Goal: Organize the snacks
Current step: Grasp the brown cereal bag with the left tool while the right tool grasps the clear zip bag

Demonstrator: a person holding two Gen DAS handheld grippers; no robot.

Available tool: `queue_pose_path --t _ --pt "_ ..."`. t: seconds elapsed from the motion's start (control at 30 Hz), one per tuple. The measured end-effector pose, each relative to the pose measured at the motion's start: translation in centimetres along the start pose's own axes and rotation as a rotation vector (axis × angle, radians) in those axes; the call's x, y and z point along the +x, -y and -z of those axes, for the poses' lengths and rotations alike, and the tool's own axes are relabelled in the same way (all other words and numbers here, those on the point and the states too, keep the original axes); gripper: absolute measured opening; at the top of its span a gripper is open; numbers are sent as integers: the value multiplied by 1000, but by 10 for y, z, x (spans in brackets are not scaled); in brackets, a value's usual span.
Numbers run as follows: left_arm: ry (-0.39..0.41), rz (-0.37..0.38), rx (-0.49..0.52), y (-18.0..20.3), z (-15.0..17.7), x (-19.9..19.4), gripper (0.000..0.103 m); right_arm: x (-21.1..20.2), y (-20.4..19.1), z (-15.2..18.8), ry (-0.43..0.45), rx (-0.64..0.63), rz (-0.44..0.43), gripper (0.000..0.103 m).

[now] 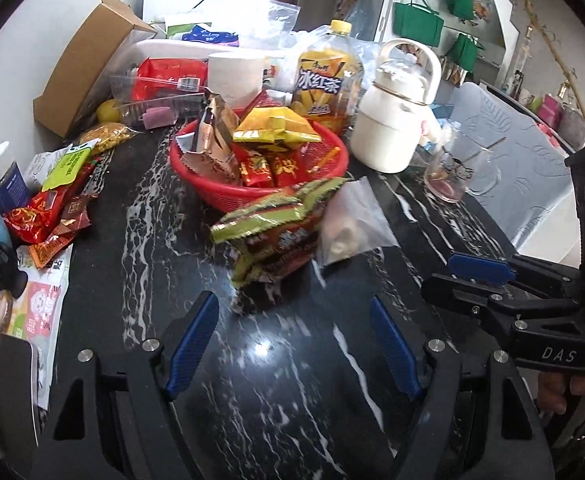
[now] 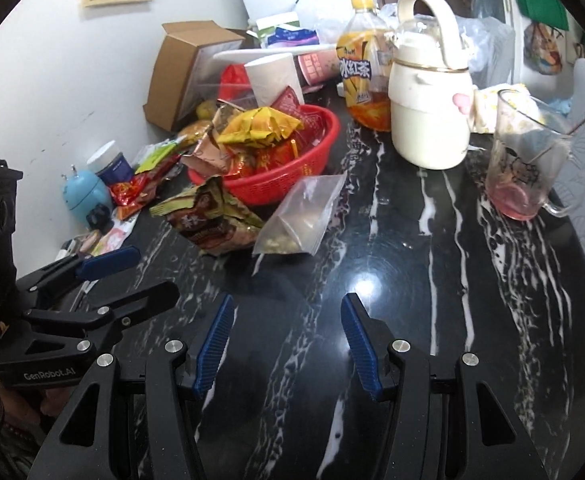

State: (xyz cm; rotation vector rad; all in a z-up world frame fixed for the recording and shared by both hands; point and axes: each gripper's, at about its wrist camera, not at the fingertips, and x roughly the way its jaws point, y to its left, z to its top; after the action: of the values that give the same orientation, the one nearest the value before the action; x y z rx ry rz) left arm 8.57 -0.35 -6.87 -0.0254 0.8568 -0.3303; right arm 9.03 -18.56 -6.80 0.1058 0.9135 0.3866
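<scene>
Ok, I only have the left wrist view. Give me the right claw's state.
Observer: The right claw is wide open and empty.
Operator: Describe what's in the clear bag.
Observer: The clear zip bag has pale yellowish crumbs gathered at its near end.
Operator: Identify the blue thing cut off at my left edge.
Observer: It's a round blue gadget with two small prongs on top, standing by the wall.

Red mesh basket (image 1: 324, 160); black tabletop (image 1: 252, 380) with white marble veining; green-and-brown snack packet (image 1: 268, 220); cream kettle (image 1: 388, 128); yellow-capped amber tea bottle (image 1: 328, 76).
</scene>
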Motion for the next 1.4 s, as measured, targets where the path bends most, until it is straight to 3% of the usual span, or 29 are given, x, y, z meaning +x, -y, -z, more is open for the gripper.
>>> queue_pose_path --t 0.3,0.63,0.8,0.9,0.97,1.03,1.13,1.4 --pt "33 -17 -10 -13 -26 18 77 30 13 -27 -30 1 -5 65" --pt "125 -15 15 -23 -58 10 77 63 21 -59 -48 27 -57 65" --pt "22 90 -13 -30 -59 34 77 80 21 -66 -59 17 -66 65" --pt "12 138 -59 -34 -53 38 77 88 25 -63 -82 30 -75 65" --pt "4 149 -56 -32 -50 39 77 88 26 -60 -85 25 -76 63" --pt "-3 151 -39 -28 -46 39 77 87 25 -58 -84 16 -89 51" --pt "-6 147 -21 -22 -43 38 77 84 21 -54 -78 -14 -78 43" --pt "-66 192 -45 -17 -22 43 77 69 27 -33 -79 34 -117 41"
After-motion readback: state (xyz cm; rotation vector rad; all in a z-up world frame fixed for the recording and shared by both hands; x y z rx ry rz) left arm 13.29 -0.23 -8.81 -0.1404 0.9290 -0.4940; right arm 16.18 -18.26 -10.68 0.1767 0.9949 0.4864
